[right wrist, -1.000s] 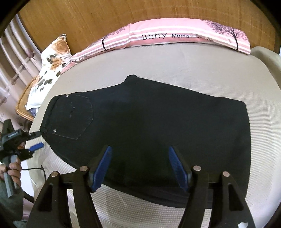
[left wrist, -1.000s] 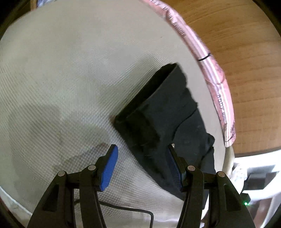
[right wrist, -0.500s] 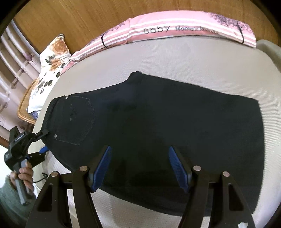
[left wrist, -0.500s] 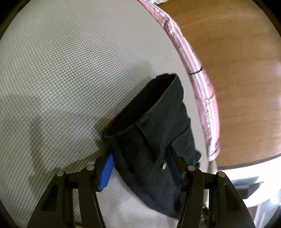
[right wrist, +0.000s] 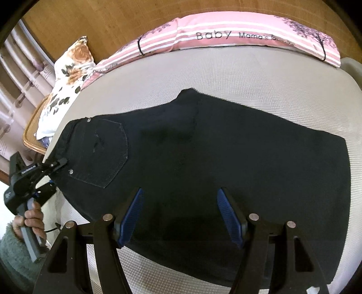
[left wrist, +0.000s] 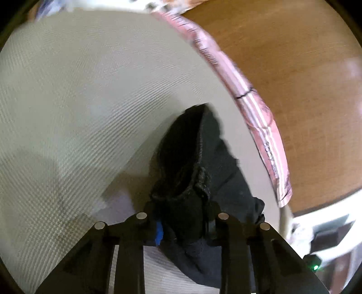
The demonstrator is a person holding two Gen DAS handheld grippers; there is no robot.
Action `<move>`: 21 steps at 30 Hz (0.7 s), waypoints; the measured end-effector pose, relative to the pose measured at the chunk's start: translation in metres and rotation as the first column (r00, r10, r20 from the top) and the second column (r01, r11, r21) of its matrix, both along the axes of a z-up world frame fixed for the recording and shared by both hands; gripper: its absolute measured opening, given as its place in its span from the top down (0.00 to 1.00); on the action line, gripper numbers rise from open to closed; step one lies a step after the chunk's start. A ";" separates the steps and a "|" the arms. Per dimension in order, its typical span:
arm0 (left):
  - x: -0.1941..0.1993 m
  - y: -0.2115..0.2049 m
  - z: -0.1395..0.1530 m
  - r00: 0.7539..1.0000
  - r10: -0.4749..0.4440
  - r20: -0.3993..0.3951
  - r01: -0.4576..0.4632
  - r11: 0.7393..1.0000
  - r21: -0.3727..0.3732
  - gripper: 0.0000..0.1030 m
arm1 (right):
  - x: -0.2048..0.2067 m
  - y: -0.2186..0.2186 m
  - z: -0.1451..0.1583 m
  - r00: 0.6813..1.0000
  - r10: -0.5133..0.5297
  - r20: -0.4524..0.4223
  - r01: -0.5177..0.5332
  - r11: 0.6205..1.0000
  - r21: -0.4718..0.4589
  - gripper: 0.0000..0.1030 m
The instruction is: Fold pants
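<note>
Black pants (right wrist: 203, 153) lie folded lengthwise on the beige mattress (right wrist: 248, 77), waistband and back pocket at the left. My left gripper (left wrist: 182, 222) is shut on the waistband, which bunches up between its fingers; the pants (left wrist: 203, 171) run away from it. It also shows in the right wrist view (right wrist: 56, 165) at the waistband's near corner. My right gripper (right wrist: 181, 214) is open and empty, hovering over the near edge of the pants around the thigh.
A pink striped bolster (right wrist: 226, 36) lies along the mattress's far edge against a wooden headboard (right wrist: 113, 18). A floral pillow (right wrist: 65, 79) sits at the back left. A wicker tray (right wrist: 34, 135) is beside the bed.
My left gripper moved onto the waistband and closed on it, lifting the fabric. My right gripper edged closer over the pants and stayed open.
</note>
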State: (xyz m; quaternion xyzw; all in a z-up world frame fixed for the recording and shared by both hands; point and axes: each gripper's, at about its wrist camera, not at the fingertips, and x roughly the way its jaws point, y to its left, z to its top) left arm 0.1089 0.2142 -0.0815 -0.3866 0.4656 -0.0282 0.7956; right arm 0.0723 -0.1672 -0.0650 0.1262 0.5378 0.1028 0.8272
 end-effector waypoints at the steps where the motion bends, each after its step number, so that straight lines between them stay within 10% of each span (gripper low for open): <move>1: 0.002 -0.008 0.011 0.999 -0.021 0.024 0.021 1.000 0.020 0.75 | 0.000 -0.004 0.002 1.000 -0.010 0.004 0.010 1.000 0.000 0.37; 12: 0.035 -0.159 0.119 0.907 -0.357 0.223 0.330 0.932 0.147 0.76 | -0.026 -0.103 0.032 0.974 -0.216 0.066 0.213 0.976 0.047 0.37; 21: 0.026 -0.311 0.103 0.741 -0.645 0.187 0.620 0.764 0.178 0.76 | -0.064 -0.175 0.036 0.931 -0.356 0.083 0.351 0.934 0.066 0.37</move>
